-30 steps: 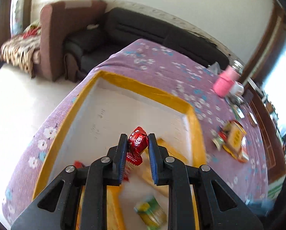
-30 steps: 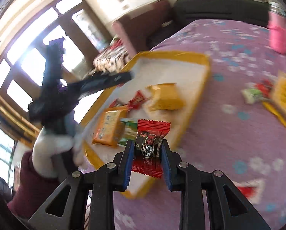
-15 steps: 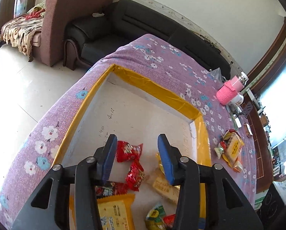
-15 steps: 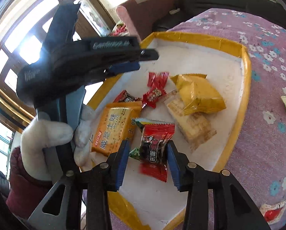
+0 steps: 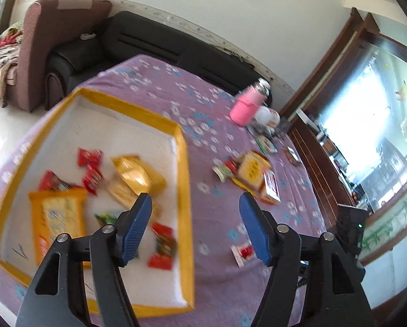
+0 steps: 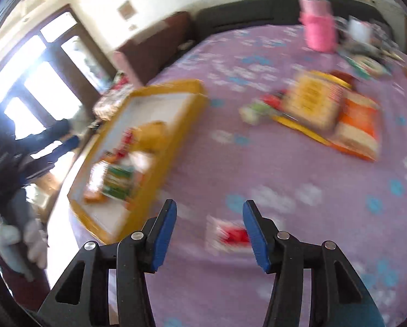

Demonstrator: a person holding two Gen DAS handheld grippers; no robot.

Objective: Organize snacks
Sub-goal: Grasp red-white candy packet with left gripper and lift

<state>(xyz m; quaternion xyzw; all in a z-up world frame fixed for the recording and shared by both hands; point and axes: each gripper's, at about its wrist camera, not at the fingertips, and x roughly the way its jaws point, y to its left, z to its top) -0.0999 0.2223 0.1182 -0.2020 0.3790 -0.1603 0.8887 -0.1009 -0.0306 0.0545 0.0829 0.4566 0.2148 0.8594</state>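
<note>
**Mara:** Snacks sit mostly inside the yellow-rimmed tray point(image 5: 185, 160) on the purple flowered tablecloth point(image 5: 217, 212). Where does the left gripper point(image 5: 195, 229) stand?

**Tom:** It points down at a slant over the tray's right rim. Its jaws have just been opening and now gape wide, with nothing between them. One blue pad point(image 5: 135, 226) hangs above the tray floor, the other over bare cloth.

**Mara:** What lies in the tray?

**Tom:** A big yellow packet point(image 5: 57, 218) at the left, a gold pouch point(image 5: 136, 174) near the middle, three small red candies point(image 5: 90, 158) farther back, and a red wrapped snack point(image 5: 162, 245) close to the near right corner, just beside the left pad. It lies loose on the tray floor.

**Mara:** And the right gripper point(image 6: 209, 234)?

**Tom:** Tilted steeply down over the cloth, to the right of the tray. Its jaws have also just been opening; they stand apart and grip nothing. A small white-and-red sachet point(image 6: 228, 237) lies on the cloth beyond the fingertips, in the gap as the camera sees it, but the pads do not press on it. The view is heavily blurred.

**Mara:** Anything else out on the cloth?

**Tom:** A heap of snack packs point(image 6: 326, 111), yellow and orange, well apart from the tray, and a pink bottle point(image 5: 245, 106) near the far edge. At the left of the right wrist view a gloved hand point(image 6: 26, 242) shows, holding the other gripper's handle.
</note>
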